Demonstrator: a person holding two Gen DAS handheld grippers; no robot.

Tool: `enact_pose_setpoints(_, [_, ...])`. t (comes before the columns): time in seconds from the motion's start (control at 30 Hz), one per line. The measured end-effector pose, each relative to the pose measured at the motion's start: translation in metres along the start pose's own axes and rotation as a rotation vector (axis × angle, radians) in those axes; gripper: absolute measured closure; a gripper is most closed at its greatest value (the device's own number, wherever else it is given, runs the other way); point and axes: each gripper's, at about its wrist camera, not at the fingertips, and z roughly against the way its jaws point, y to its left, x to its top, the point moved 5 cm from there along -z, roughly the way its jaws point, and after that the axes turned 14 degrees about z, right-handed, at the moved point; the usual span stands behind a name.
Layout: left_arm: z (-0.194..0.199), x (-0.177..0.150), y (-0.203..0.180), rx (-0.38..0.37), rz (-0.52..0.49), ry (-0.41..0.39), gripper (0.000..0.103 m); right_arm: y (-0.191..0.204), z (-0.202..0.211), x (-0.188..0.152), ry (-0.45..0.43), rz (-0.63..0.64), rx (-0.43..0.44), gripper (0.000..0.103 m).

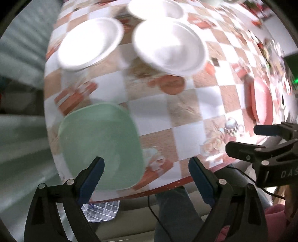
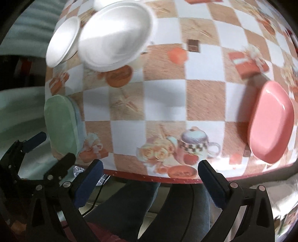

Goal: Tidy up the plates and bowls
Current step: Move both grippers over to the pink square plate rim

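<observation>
Tools: left tool [image 1: 146,163] and right tool [image 2: 150,167] both gape wide, empty | Dishes: green plate [image 1: 100,147] near desk [image 2: 163,96] front-left edge, pink plate [image 2: 271,122] far right, white bowls [image 2: 115,37] at back | Risk: green plate could slide off the edge if nudged | Surface: glossy checkered cloth; person's legs below.

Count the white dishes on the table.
3: one far left, one beside it toward the centre, one behind them at the far edge, partly cut off; more may be hidden.
</observation>
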Motion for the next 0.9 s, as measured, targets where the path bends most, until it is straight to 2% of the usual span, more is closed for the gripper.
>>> enact_pose_setpoints(0.2, [-0.002,0.004,-0.032,0.025,-0.115,0.02,0.01,-0.04,-0.006,-0.02,-0.03,-0.105,0.014,0.0])
enact_pose_setpoints(0.63, [0.001,0.019,-0.071,0.037,-0.23,0.026,0.01,-0.101,0.006,-0.044,-0.085,-0.287,0.053,0.0])
enact_pose_setpoints(0.9, [-0.007,0.029,-0.106,0.04,-0.285,0.041,0.009,-0.162,0.01,-0.075,-0.099,-0.425,0.034,0.0])
